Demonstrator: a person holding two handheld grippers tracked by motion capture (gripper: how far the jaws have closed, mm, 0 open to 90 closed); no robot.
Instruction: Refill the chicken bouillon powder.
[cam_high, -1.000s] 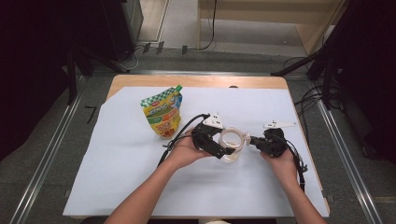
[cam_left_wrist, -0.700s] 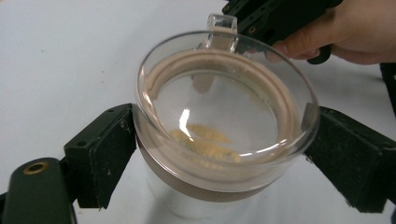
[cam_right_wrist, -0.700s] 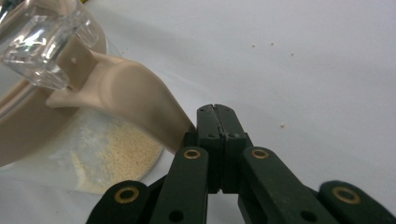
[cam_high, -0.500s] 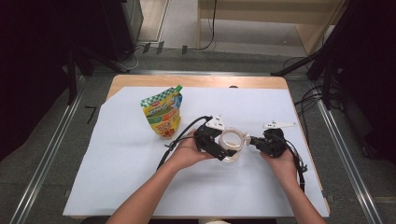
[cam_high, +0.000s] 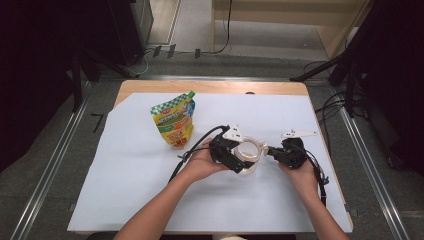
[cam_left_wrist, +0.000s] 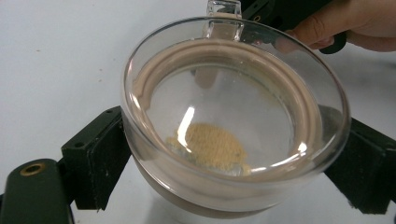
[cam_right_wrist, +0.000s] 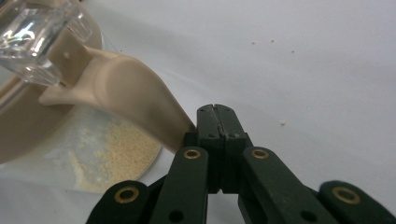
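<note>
1. The table (cam_high: 125, 190) is covered in white paper; a printed pouch (cam_high: 175, 122) stands well apart from the work.
2. The glass jar (cam_left_wrist: 233, 126), near the table's middle, is clamped by the left gripper (cam_high: 231, 152), a jaw on either side of its wall; a loose squeeze could let it slip or tip.
3. The right gripper (cam_right_wrist: 217, 119), jaws fully closed and empty, presses against the beige latch (cam_right_wrist: 135, 100); it could skid off.
4. The grains (cam_left_wrist: 210, 144) inside might spill.
</note>
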